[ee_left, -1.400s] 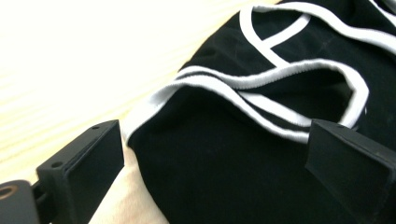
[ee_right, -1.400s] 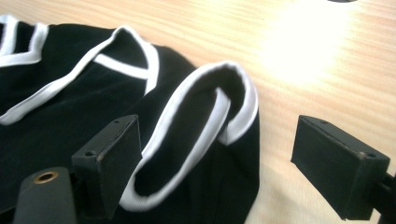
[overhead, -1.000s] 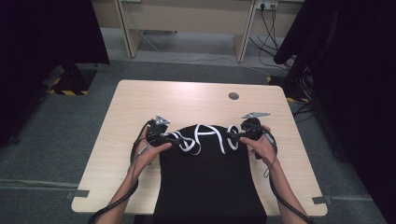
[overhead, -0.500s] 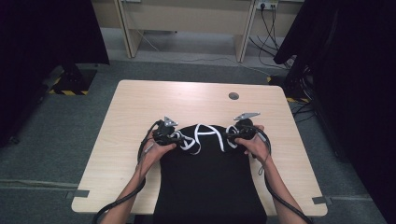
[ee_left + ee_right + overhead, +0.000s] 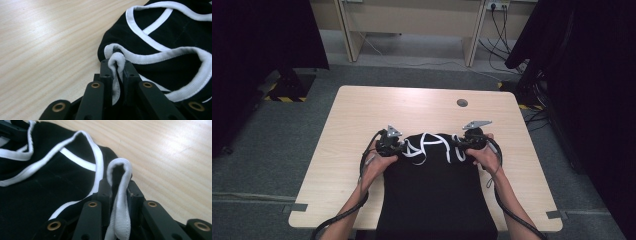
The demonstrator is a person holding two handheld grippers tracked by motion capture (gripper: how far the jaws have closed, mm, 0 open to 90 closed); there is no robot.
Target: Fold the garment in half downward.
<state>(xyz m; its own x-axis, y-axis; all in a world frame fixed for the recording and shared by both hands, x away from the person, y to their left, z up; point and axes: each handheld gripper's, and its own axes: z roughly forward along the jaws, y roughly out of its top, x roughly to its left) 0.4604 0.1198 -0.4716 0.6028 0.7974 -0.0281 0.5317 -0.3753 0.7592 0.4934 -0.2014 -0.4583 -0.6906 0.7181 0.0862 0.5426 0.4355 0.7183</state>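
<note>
Both grippers sit at the top end of a black garment (image 5: 432, 195), one at each corner. Left gripper (image 5: 398, 145) has just been closing, and its jaws now pinch a fold of the white trim (image 5: 117, 65), which bunches up between them in the left gripper view. Right gripper (image 5: 460, 145) has also just been closing, and the right gripper view shows a loop of the same white band (image 5: 121, 195) standing up between its jaws, clamped. The table (image 5: 362, 115) has plenty of bare wood beyond the grippers, all the way to the far edge, broken by a small round hole (image 5: 462, 103) towards the far right. To the left of the left hand (image 5: 377, 164) a broad strip of wood runs out to the table's side; to the right of the right hand (image 5: 484, 156) the strip is narrower but open too. Grey floor rings the table, with desk legs and cables past its far edge and dark curtains close on both sides. The garment lies flat on the near half of the table, between the person's forearms, its lower part reaching the near edge. It is plain black, edged with white ribbed binding that curls in loops and crossings along the top, where the cloth is rumpled.
</note>
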